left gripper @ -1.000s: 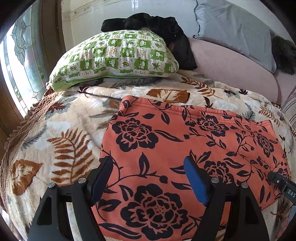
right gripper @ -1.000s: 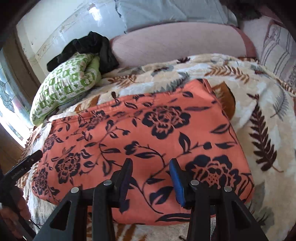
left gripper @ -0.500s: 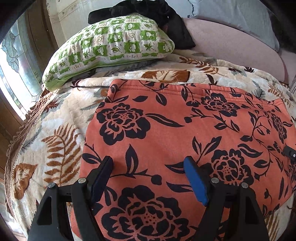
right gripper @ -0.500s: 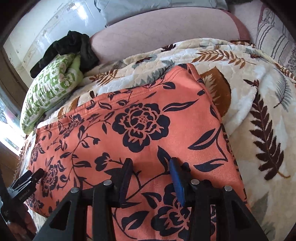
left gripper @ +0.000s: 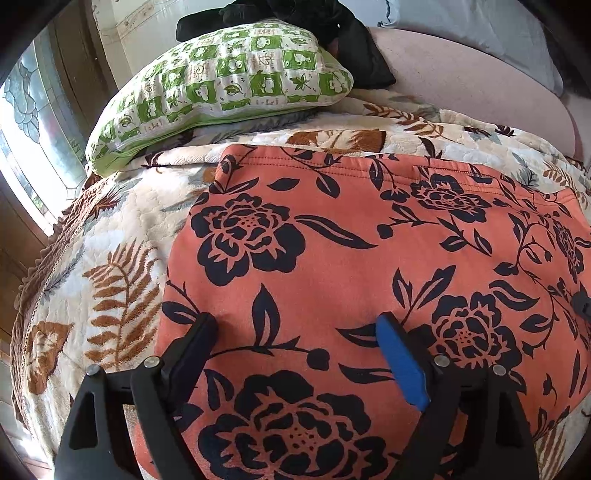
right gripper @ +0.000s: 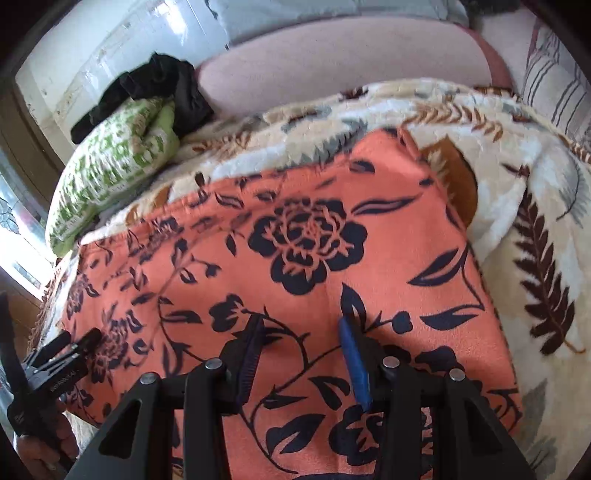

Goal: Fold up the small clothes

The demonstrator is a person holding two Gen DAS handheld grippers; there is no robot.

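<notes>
An orange garment with black flowers (left gripper: 351, 258) lies spread flat on the bed's leaf-patterned blanket (left gripper: 122, 236). My left gripper (left gripper: 295, 321) hovers low over its near left part with its jaws opening wide; only flat cloth lies under the gap, none of it pinched. My right gripper (right gripper: 301, 323) stands over the garment (right gripper: 303, 266) near its right side, jaws partly apart, nothing clamped between the pads. The left gripper (right gripper: 62, 350) also shows at the garment's left edge in the right wrist view, held by a hand (right gripper: 40, 446).
A green-and-white pillow (left gripper: 221, 85) with a black garment (left gripper: 332, 33) on it lies at the head of the bed. A pink cushion (left gripper: 461, 74) runs along the back. A window (left gripper: 26, 122) is at the left. The blanket (right gripper: 535, 240) spreads right of the garment.
Both grippers have dropped closer to the orange garment, which now fills more of each view. The left jaws stand slightly wider apart.
</notes>
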